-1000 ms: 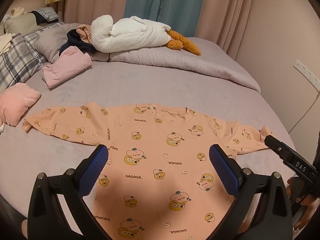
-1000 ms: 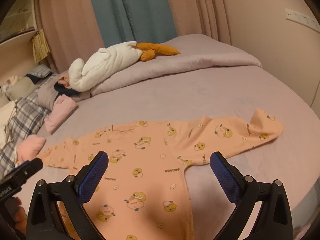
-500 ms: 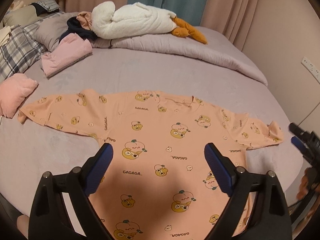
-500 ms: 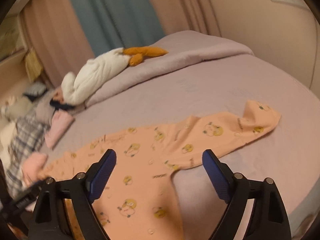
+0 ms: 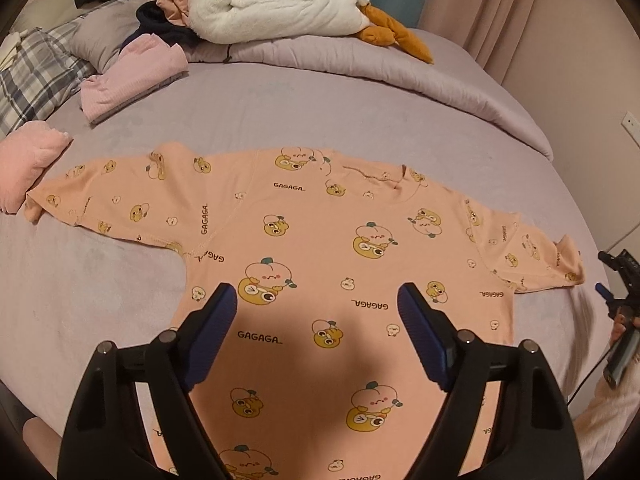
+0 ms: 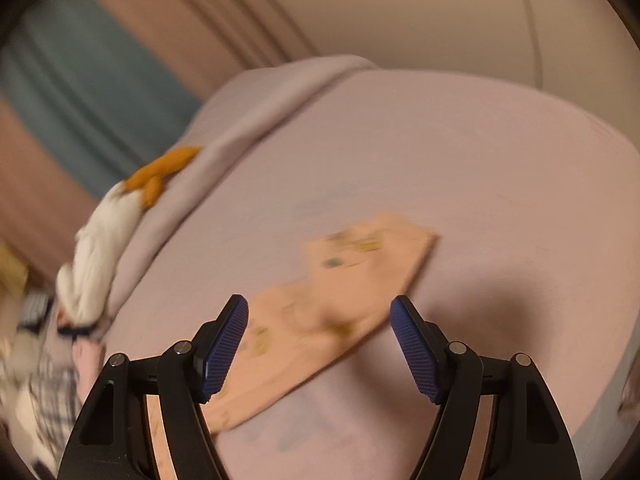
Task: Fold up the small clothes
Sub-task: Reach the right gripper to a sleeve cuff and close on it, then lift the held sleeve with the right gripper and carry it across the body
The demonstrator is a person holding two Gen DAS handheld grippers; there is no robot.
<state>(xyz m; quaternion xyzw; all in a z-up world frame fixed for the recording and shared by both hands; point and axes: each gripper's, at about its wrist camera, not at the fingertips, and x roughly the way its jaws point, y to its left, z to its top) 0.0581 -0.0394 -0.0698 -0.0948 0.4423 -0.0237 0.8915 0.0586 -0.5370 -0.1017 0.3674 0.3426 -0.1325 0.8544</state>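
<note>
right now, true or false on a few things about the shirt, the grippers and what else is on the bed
1. The peach printed shirt lies spread flat on the bed. True.
2. The left gripper clamps the shirt. False: its jaws are closing, pressing nothing.
3. A white plush goose lies near the pillows. True.
4. The right gripper hovers over the collar. False: it is over a sleeve.
5. The folded pink garment rests on the shirt. False: apart.

One peach printed top (image 5: 320,264), one plush goose (image 5: 276,4), two folded pink garments (image 5: 132,76), two grippers (image 5: 316,308).
</note>
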